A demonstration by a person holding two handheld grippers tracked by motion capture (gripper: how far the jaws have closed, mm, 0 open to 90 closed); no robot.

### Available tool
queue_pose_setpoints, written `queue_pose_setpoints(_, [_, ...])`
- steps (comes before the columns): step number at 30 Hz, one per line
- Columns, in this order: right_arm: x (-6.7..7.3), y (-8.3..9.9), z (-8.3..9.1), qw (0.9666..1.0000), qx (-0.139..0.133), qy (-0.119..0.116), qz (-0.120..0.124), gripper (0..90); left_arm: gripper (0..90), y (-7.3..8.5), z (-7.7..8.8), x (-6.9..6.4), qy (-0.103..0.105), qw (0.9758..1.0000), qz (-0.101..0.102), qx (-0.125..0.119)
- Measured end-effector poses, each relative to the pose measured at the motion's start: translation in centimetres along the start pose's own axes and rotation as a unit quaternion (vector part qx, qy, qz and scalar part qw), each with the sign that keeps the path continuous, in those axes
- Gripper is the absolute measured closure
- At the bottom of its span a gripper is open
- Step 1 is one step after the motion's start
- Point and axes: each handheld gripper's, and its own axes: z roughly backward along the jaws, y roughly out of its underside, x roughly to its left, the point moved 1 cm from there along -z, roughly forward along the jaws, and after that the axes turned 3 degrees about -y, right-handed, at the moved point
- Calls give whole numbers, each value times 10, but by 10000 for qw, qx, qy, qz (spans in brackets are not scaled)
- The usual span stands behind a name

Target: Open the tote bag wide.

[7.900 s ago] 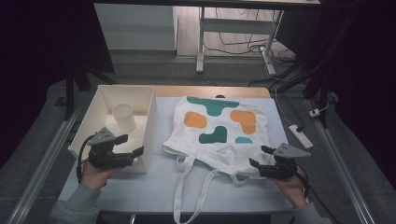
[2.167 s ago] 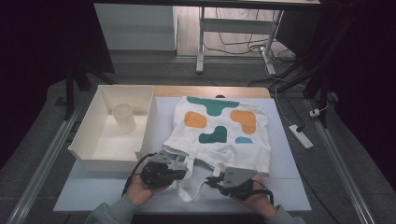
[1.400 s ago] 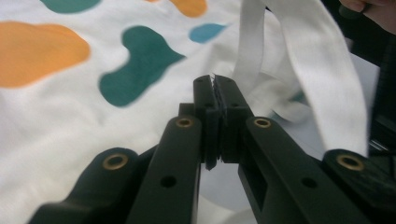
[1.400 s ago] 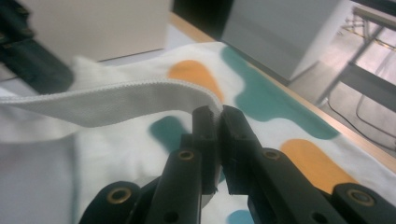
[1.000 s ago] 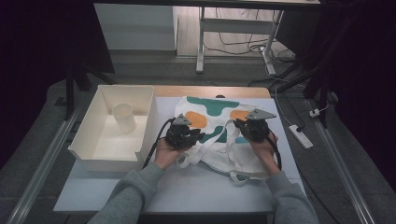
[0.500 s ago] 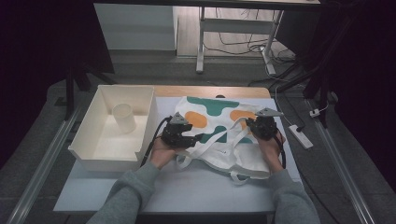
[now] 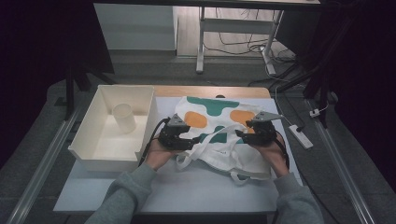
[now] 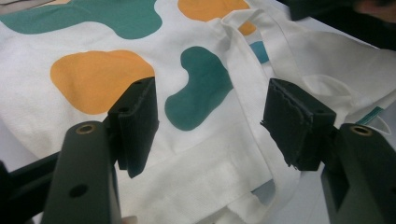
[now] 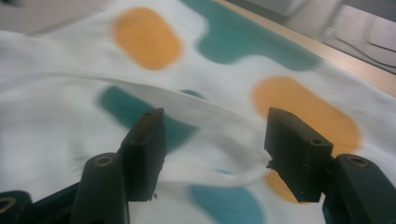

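High view, both hand-held grippers [image 7: 195,141] [image 7: 240,135] now gaping over tote bag [image 7: 215,122], handles released

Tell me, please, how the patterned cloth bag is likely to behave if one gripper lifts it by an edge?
The bag would probably sag and drape, since its cloth already lies folded and wrinkled on the table. It looks thin, so likely light. Its loose straps may trail and catch.
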Motion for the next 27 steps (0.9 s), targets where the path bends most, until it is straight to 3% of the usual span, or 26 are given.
queue_pose_setpoints(6, [45, 0, 10, 9962, 15, -796, 351, 374, 354, 0, -1, -3, 56, 9999, -67, 77])
queue_pose_setpoints(11, [80, 9, -1, 9896, 371, -1140, 790, 396, 352, 0, -1, -1, 88, 9999, -26, 91])
queue_pose_setpoints(14, [94, 13, -12, 9855, 632, -1121, 1102, 401, 351, 1, -1, -1, 91, 9999, -5, 87])
queue_pose_setpoints(20, [101, 24, -30, 9814, 951, -1132, 1227, 404, 351, 1, 1, -1, 97, 9999, -26, 87])
queue_pose_setpoints(27, [104, 28, -37, 9780, 1129, -1003, 1442, 400, 349, 3, -1, 1, 112, 9999, 14, 108])
